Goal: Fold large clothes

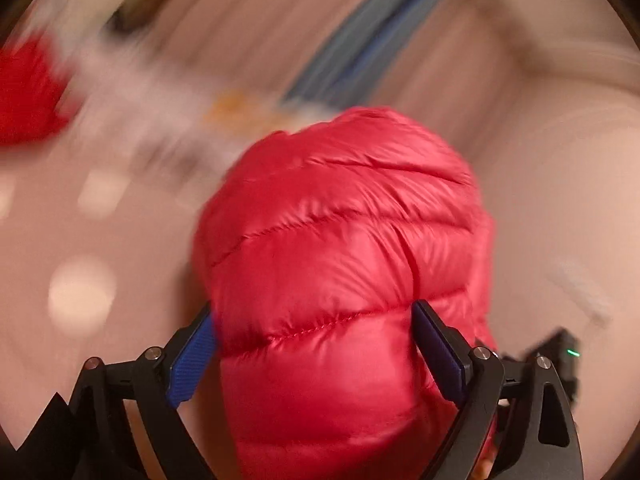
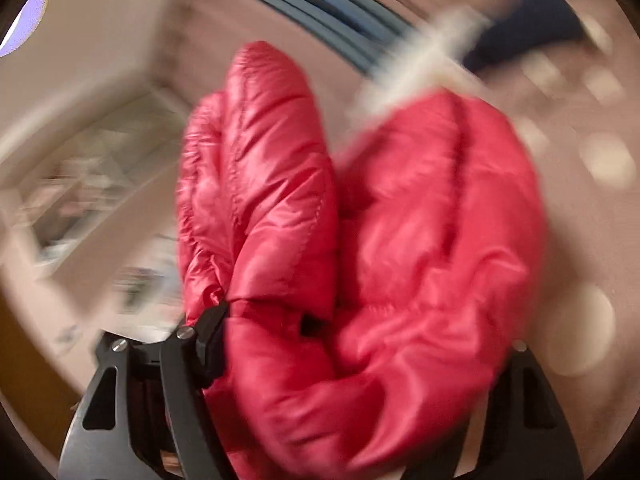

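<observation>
Red puffer jacket (image 1: 344, 280) is bulging up between the left gripper (image 1: 314, 344) fingers, filling the gap; both blue pads (image 1: 192, 360) are pressing into the quilted fabric, so the left jaws are standing wide but pinching a thick wad of jacket. In the right wrist view the jacket (image 2: 360, 240) is bunching in two puffy lobes over the right gripper (image 2: 360, 344), covering most of it; the left finger (image 2: 212, 332) is touching the fabric edge, the right finger is hiding under the cloth, so grip there cannot be told. Jacket is sitting close to both cameras, blocking the centre of each view. Another bit of red fabric (image 1: 28, 92) is showing at the far left edge of the left view, apart from the held wad. Everything behind is smearing with motion blur: pinkish surface (image 1: 560, 200) is lying open to the right and left of the jacket, pale round spots on it. Blue-grey striped band (image 1: 360, 40) is running diagonally beyond the jacket. A white streak (image 2: 420, 60) and a dark blue shape (image 2: 532, 28) are lying past the right lobe, too blurred to identify. Pale boxy shape (image 2: 100, 120) is standing at left in the right view.
</observation>
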